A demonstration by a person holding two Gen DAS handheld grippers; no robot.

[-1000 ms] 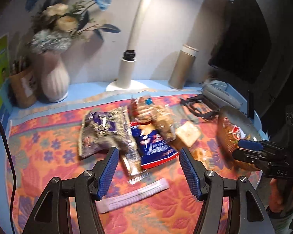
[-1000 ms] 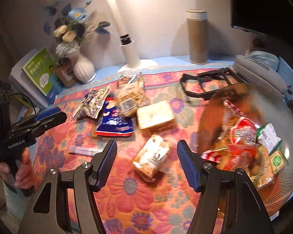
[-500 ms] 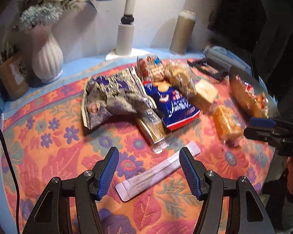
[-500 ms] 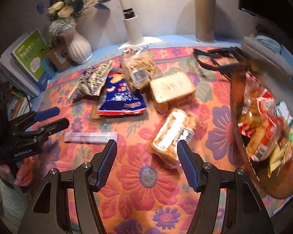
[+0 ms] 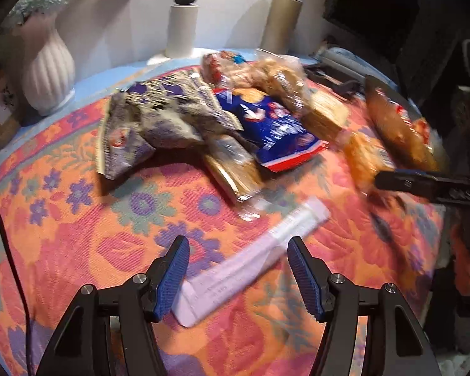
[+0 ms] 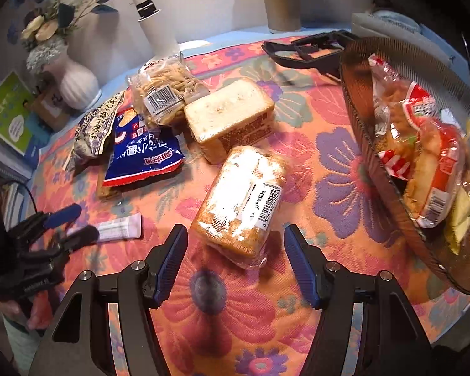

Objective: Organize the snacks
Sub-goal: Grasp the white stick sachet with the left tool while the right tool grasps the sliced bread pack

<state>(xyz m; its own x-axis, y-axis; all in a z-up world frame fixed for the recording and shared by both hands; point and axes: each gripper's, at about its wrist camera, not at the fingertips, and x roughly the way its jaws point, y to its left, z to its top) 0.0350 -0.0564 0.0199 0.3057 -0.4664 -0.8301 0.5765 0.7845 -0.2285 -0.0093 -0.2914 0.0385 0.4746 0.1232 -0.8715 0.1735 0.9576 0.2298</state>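
Snack packs lie on a flowered tablecloth. My left gripper (image 5: 238,250) is open and low over a long white bar wrapper (image 5: 250,260), which lies slantwise between its blue pads without touching them. The right wrist view shows the left gripper (image 6: 75,225) at the end of that bar (image 6: 119,228). My right gripper (image 6: 235,235) is open, with the near end of a clear-wrapped cake pack (image 6: 244,200) between its fingertips. Farther back lie a blue chip bag (image 6: 141,153), a silver-purple bag (image 5: 159,119), a noodle snack bag (image 6: 163,91) and a square bread pack (image 6: 228,116).
A brown woven basket (image 6: 357,112) with red-and-white snack packs stands at the right table edge. At the back are a white vase (image 6: 78,84), a white lamp base (image 5: 181,28), a tan cylinder (image 5: 282,18) and a black frame-like object (image 6: 304,50). Books (image 6: 9,112) lie at the far left.
Both grippers have sunk toward the table and tilted further down. The white bar now lies between the left pads, and the cake pack has come up between the right fingertips.
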